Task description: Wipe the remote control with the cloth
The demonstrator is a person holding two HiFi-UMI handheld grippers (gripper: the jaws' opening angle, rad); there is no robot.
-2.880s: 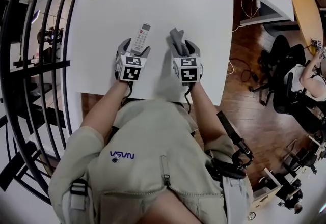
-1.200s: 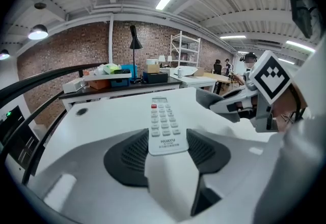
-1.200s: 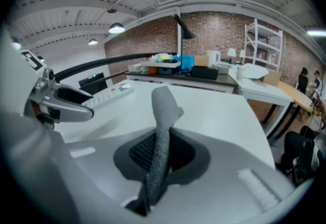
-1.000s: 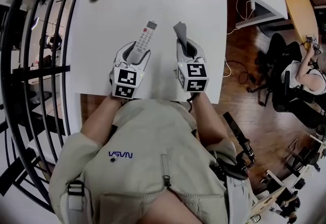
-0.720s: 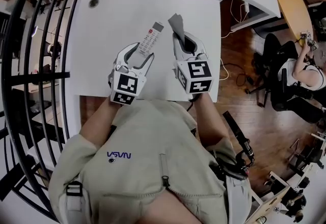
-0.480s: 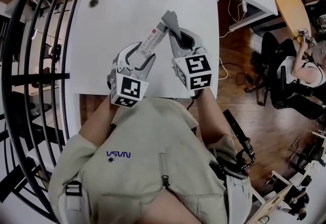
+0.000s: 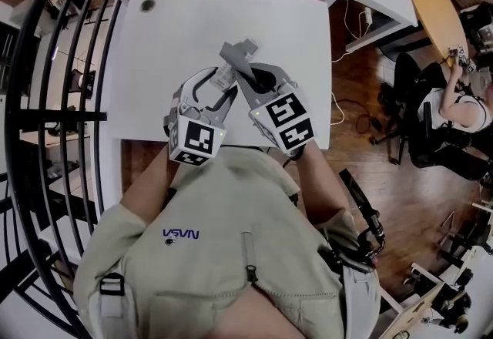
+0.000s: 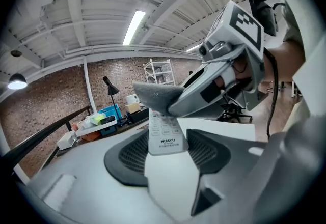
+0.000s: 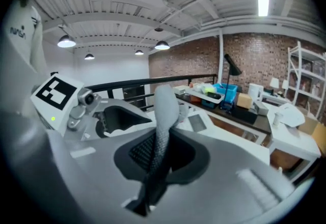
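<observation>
While left claw [image 8: 166, 152] clamps remote control [image 8: 165, 135] by near end, long axis pointing away from holder, clear of tabletop [image 7: 154, 37] — right claw [image 9: 159, 156], pinched shut on cloth [image 9: 164, 111], sits just to right. Cloth touches remote's far end — wipe likely runs along that axis.

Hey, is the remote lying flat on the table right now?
No, the left gripper holds the remote clamped between its jaws in the air, with the cloth over its far end.
</observation>
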